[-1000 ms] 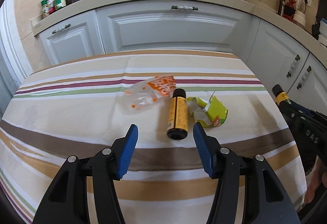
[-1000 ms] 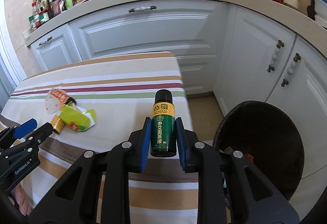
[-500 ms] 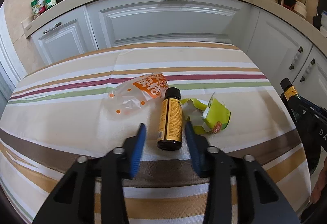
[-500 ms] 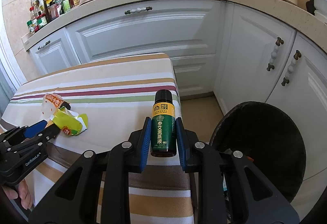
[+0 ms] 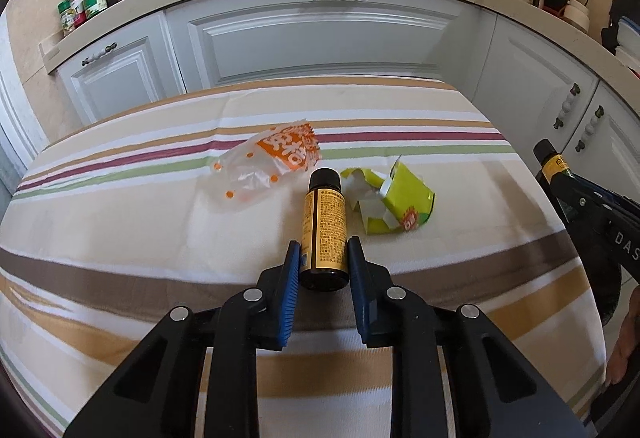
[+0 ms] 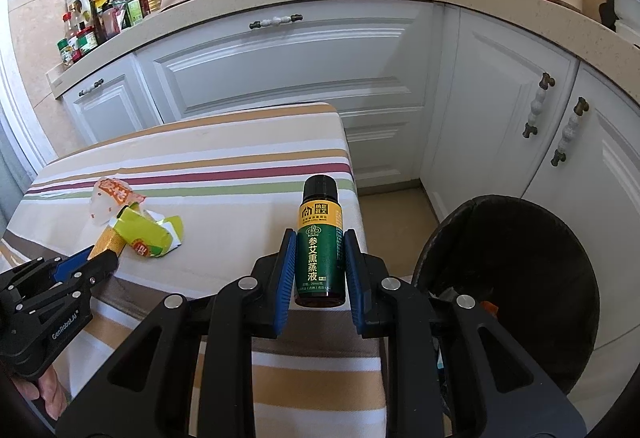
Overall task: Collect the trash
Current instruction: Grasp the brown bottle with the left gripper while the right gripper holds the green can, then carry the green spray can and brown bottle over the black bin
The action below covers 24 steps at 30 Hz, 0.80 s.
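A brown bottle with a yellow label (image 5: 324,214) lies on the striped tablecloth (image 5: 120,222). My left gripper (image 5: 323,244) is closing, and its blue pads touch both sides of the bottle's lower end. Beside the bottle lie a clear and orange plastic wrapper (image 5: 276,162) and a torn green-yellow carton (image 5: 400,198). In the right wrist view my right gripper (image 6: 320,236) is shut on an upright green-labelled bottle (image 6: 319,214), held above the table's right edge. The left gripper (image 6: 92,258) shows at that view's lower left, by the carton (image 6: 144,234).
A black bin (image 6: 472,206) stands on the floor right of the table, with some rubbish inside. White kitchen cabinets (image 5: 320,38) run behind and to the right. The counter holds jars, bottles and a pan. A hand shows at the left gripper's handle.
My left gripper has moved forward over the lying bottle and its jaws have narrowed from wide open onto the bottle's sides. The right gripper and its green bottle have stayed put.
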### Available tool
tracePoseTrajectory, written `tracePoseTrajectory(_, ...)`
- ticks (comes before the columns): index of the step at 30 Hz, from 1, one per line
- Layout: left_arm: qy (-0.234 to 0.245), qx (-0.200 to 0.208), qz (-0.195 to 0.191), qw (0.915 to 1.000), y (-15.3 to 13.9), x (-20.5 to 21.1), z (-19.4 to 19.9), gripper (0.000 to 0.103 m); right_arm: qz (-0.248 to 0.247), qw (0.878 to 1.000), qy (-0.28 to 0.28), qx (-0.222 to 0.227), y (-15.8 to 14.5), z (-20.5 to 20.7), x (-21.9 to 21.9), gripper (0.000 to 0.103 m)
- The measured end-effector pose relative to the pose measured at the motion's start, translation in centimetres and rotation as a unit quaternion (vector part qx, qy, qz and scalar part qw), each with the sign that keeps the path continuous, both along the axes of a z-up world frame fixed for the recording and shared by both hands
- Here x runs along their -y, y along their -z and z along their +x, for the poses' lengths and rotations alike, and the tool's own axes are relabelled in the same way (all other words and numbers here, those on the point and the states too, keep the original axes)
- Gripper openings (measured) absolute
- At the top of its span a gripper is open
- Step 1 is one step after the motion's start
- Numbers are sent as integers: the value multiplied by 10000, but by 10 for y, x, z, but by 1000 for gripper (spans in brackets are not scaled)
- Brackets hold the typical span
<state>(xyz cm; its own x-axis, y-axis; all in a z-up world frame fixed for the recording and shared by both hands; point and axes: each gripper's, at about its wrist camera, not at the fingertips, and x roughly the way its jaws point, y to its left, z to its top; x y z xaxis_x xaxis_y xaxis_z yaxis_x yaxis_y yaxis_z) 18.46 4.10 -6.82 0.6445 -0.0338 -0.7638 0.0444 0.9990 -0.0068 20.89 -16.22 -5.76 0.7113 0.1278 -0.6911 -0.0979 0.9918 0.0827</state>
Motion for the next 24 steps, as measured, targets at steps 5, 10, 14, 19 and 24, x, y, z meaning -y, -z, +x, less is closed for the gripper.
tracePoseTrajectory(5, -58, 66, 2, 10000, -4, -1, -12, 25, 4, 10000, -57, 14, -3, -9, -2, 23)
tracePoseTrajectory(10, -117, 148, 2, 9998, -9, -4, -24, 25, -7, 9999, -123, 24, -5, -23, -6, 23)
tracePoseTrajectory(14, -129, 221, 35, 9997, -12, -3, -37, 25, -9, 9998, -175, 29, -6, -34, -9, 23)
tracePoseTrajectory(19, -113, 259, 5, 9996, -15, -2, -52, 25, -9, 9997, -262, 15, -7, -50, -12, 23)
tracePoseTrajectory(24, -119, 311, -7, 9994, -20, -2, -65, 25, -5, 9995, -313, 10, -8, -65, -13, 23)
